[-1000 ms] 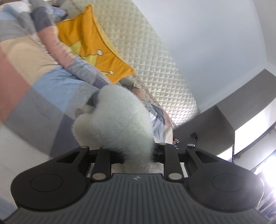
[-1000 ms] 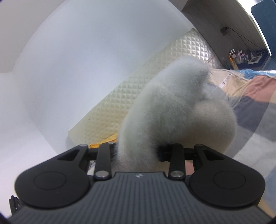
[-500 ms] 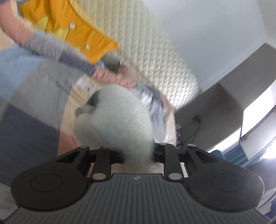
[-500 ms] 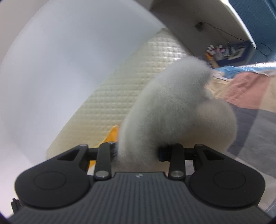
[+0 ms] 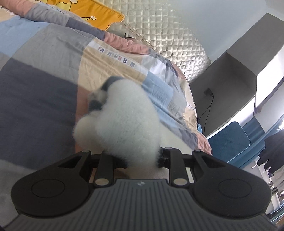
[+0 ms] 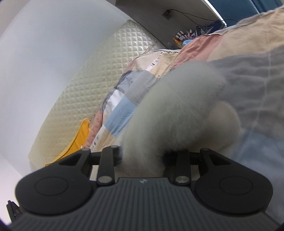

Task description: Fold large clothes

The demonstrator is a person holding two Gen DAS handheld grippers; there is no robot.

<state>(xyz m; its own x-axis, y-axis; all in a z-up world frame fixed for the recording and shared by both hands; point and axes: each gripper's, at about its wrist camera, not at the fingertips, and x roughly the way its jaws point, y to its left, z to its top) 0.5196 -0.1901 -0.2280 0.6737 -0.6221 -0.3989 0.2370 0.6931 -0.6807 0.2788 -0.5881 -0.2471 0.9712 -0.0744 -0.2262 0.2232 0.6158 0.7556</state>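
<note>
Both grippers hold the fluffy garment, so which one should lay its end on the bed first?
Probably right: its gripper, shut on the garment, looks nearer the quilt than the left gripper.

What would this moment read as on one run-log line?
left gripper: shut on fluffy white garment | right gripper: shut on fluffy white garment | backdrop: patchwork bedspread, quilted headboard | fold: not yet visible

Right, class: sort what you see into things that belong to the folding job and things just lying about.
Job: fluffy white fleece garment; left gripper; right gripper.

Lying about: patchwork pastel quilt; orange crown-print cushion; cream quilted headboard; blue chair.
</note>
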